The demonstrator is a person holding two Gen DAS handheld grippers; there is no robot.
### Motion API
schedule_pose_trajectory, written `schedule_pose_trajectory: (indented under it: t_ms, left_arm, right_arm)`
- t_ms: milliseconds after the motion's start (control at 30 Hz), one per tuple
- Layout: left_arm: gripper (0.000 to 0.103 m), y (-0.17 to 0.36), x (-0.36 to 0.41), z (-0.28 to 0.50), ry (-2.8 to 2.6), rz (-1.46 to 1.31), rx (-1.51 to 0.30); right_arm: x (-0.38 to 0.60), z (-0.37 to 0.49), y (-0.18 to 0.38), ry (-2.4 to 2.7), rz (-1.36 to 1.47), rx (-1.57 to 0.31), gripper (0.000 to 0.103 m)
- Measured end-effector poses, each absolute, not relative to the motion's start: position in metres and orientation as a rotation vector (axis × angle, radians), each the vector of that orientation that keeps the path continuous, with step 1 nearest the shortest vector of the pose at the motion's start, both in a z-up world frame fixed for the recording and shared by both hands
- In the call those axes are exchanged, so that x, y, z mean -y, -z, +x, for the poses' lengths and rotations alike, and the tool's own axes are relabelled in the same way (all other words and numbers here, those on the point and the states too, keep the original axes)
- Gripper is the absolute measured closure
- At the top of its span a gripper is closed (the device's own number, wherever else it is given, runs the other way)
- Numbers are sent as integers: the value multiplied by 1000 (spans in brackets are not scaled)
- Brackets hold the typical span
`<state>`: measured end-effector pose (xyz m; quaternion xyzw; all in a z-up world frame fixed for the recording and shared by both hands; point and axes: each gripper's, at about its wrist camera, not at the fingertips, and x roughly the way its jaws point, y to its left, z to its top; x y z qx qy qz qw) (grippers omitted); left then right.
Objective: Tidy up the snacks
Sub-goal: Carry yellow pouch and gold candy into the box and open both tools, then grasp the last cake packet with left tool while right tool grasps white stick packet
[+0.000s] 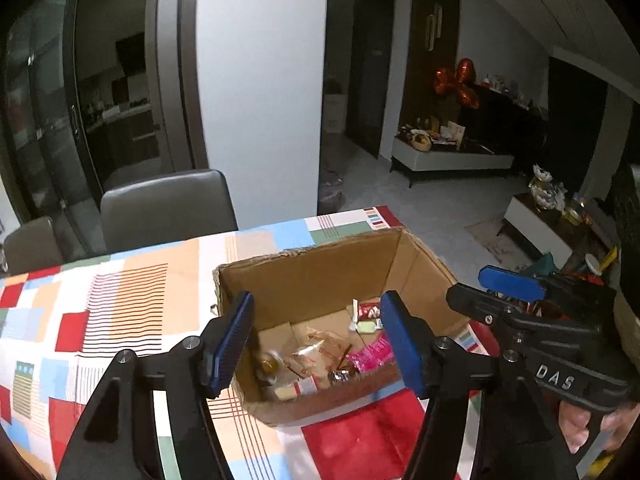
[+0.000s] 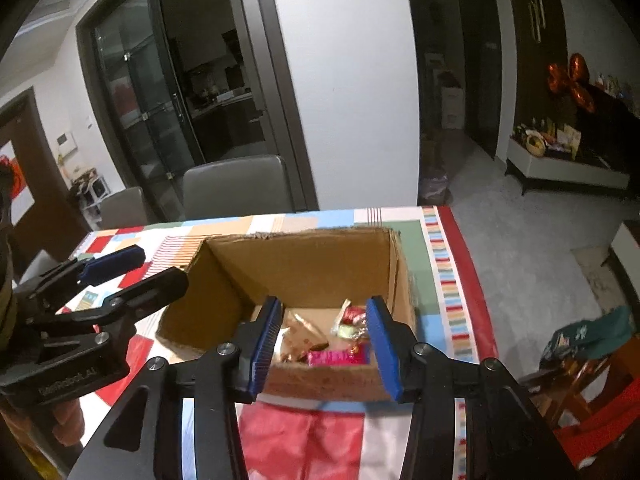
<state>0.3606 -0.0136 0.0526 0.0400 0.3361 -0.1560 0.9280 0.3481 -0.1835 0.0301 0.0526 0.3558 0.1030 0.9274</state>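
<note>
We hold two grippers over an open cardboard box (image 1: 320, 264) that stands on a table spread with a patchwork cloth (image 1: 132, 292) of red, blue, orange and white blocks. Our left gripper (image 1: 320, 344) hangs just above the box's near wall, its blue-padded fingers (image 1: 234, 340) spread wide and holding nothing. Our right gripper (image 2: 325, 346) is poised over the same near wall, its fingers likewise well apart and empty; in the left wrist view it juts in just to the right of the box (image 1: 512, 284).

The snacks lie loose on the box floor. A pink packet (image 1: 370, 354) rests against the near wall toward the box's right side, a red wrapper (image 1: 368, 312) and a pale green sweet (image 1: 366, 326) sit behind it by the right wall, and a clear packet of biscuits (image 1: 320, 346) lies near the middle. A round gold-coloured item (image 1: 267, 364), blurred, sits at the box's near left corner.

Beyond the box, two grey chairs (image 2: 236, 184) stand at the table's far edge, and an orange foil balloon (image 1: 456, 82) shows well behind the box to the right.
</note>
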Motion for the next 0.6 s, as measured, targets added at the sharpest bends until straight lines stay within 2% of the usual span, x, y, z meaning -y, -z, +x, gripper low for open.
schedule_pose_trajectory:
  t_ms: [267, 600]
  left_arm:
    - [39, -38, 8, 299, 372, 119, -658]
    - [39, -7, 2, 236, 418, 136, -661]
  right_arm:
    - [189, 292, -26, -178, 162, -707, 58]
    - [188, 217, 12, -117, 206, -736, 58]
